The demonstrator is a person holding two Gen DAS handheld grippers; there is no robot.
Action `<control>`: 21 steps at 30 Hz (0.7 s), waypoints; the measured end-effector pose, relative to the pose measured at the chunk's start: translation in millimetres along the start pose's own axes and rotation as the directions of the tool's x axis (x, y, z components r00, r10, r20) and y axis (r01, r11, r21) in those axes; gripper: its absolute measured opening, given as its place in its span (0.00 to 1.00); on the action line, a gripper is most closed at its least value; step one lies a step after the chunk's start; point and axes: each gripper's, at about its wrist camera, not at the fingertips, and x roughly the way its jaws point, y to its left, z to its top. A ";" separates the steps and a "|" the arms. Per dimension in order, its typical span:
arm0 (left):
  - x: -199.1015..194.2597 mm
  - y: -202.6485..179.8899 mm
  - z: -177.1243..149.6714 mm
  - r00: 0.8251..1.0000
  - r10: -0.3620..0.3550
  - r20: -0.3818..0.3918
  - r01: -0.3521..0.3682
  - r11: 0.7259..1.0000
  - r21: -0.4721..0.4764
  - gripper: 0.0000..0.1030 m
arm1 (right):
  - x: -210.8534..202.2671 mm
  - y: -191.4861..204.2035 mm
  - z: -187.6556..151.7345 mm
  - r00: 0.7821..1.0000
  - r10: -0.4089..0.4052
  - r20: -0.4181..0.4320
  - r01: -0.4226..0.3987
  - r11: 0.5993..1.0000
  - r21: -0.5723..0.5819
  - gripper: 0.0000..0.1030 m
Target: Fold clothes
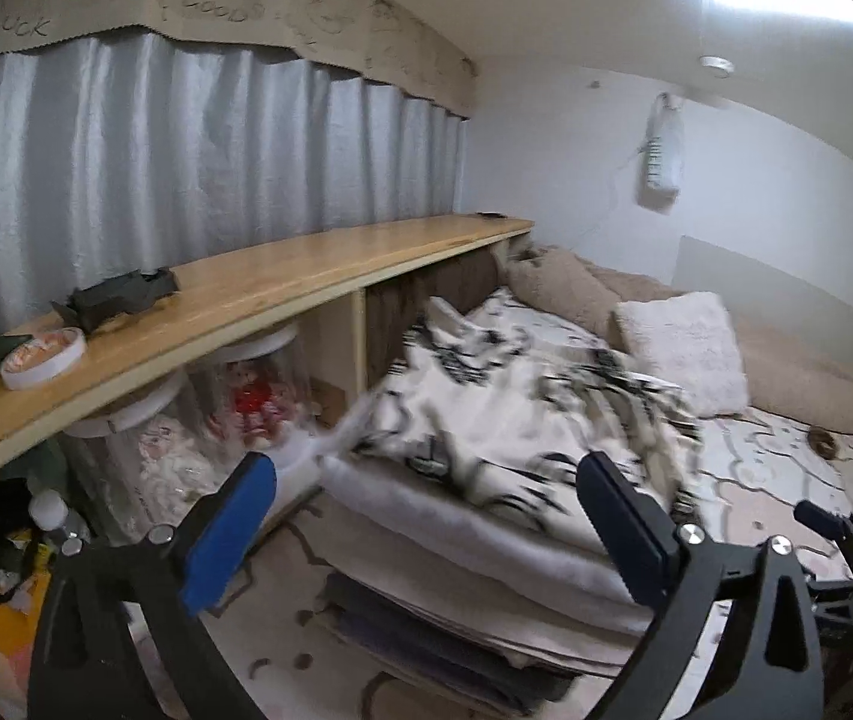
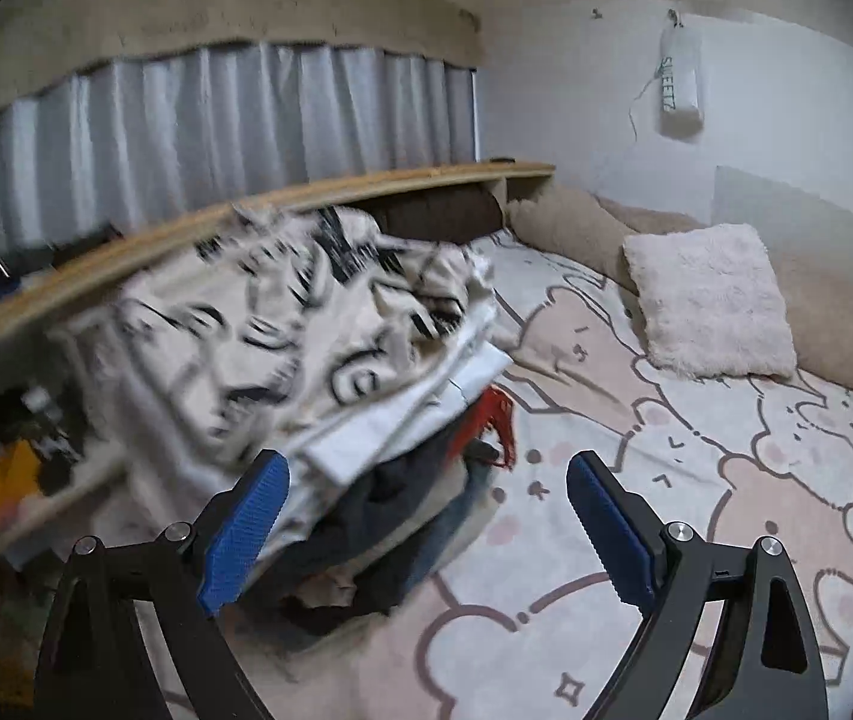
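Both claws wide, nothing between the pads: left gripper (image 1: 426, 531) and right gripper (image 2: 426, 525) hang just before a stack of folded clothes (image 1: 456, 576) on the cartoon-print bedsheet (image 2: 696, 480); a black-and-white patterned garment (image 2: 282, 336), blurred, lies crumpled on top, beside the wooden shelf (image 1: 282, 282)

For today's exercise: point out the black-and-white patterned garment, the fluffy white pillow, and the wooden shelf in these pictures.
Black-and-white patterned garment (image 1: 504, 396): left wrist view, on its printed top surface, atop the clothes stack.
Fluffy white pillow (image 2: 708, 300): right wrist view, on the middle of its face.
Wooden shelf (image 1: 282, 276): left wrist view, on a bare stretch of its top board.
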 end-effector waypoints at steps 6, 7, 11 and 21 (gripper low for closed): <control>-24.2 -34.0 -12.2 1.000 -0.013 0.006 0.013 1.000 -0.002 0.99 | -51.4 -9.3 2.7 1.000 0.028 0.014 -0.029 0.998 0.048 1.00; -28.2 -41.6 -14.2 1.000 -0.019 0.001 0.019 1.000 0.003 0.99 | -59.6 -13.0 1.4 1.000 0.026 0.016 -0.027 0.998 0.058 1.00; -45.4 -67.5 -22.9 0.998 -0.056 0.016 0.055 0.998 0.020 1.00 | -94.3 -28.6 -8.6 0.998 -0.035 0.053 0.031 0.996 0.082 1.00; -87.5 -141.5 -52.9 0.993 -0.114 0.020 0.112 0.991 0.078 1.00 | -162.9 -75.6 -43.8 0.980 -0.198 0.038 0.191 0.972 0.134 1.00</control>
